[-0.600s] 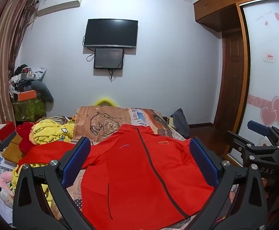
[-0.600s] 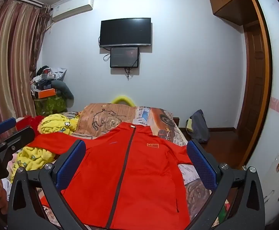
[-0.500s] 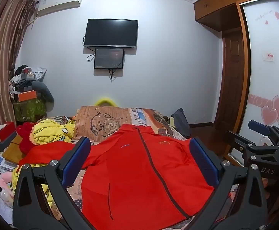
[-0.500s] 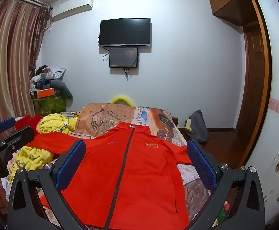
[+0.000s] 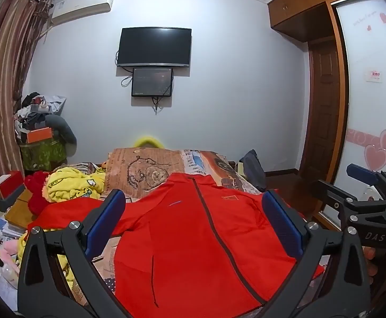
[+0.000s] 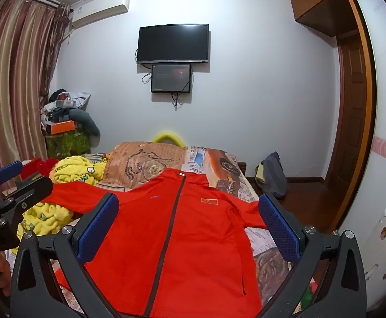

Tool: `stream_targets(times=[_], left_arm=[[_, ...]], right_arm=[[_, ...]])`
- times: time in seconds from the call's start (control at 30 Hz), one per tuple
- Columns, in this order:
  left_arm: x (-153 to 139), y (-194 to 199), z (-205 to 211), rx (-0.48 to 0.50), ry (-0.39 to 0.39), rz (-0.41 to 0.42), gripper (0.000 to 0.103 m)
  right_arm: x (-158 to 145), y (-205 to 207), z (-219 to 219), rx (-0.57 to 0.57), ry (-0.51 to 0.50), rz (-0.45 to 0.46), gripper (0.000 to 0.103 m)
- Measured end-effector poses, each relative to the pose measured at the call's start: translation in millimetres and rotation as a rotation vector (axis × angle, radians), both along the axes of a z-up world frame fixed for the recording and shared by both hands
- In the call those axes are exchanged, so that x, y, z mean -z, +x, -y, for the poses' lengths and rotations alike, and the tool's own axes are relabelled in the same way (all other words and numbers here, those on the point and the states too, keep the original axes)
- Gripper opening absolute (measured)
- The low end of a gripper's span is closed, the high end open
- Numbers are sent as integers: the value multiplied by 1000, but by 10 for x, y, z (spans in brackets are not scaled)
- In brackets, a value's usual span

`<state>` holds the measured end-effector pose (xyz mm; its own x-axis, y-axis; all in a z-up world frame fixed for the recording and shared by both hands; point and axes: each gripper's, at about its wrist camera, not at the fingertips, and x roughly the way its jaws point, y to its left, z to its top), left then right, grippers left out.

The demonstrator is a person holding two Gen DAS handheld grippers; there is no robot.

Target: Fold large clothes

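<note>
Item: red zip-front track jacket (image 5: 193, 238) with a dark zipper and a small flag patch on the chest — laid face-up and spread flat on the patterned bedspread (image 6: 150, 164), collar toward the far wall, hem toward the cameras. One sleeve stretches out to the left across the bed toward a crumpled yellow fleece blanket (image 5: 70, 185); the other sleeve lies at the right edge of the bed. No fold is visible in it.

Left gripper (image 5: 193, 225): black frame, blue-padded fingers, spread wide and empty, held above the near part of the jacket, touching nothing.

Right gripper (image 6: 187, 225): same build, likewise spread wide with nothing between the pads, held above the hem region.

Each gripper shows at the edge of the other's view; both are clear of the fabric.

Step in hand: judged to be the very start — the garment is laid out and the approach for a first grasp is pending.

Next move, as a judgement: each gripper should come down on a sleeve or a side edge and pinch cloth before bringing it in toward the zipper line. The thin fabric may bunch or slip if only the top layer is caught.
</note>
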<state>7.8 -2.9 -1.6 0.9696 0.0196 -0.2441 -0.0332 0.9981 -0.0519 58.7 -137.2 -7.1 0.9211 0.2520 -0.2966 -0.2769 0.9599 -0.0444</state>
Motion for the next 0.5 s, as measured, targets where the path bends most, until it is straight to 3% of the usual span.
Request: stream_targets(times=[0.5], left_arm=[[38, -3, 13, -14, 7, 7, 103]], right_arm=[[-15, 6, -2, 10, -17, 17, 103]])
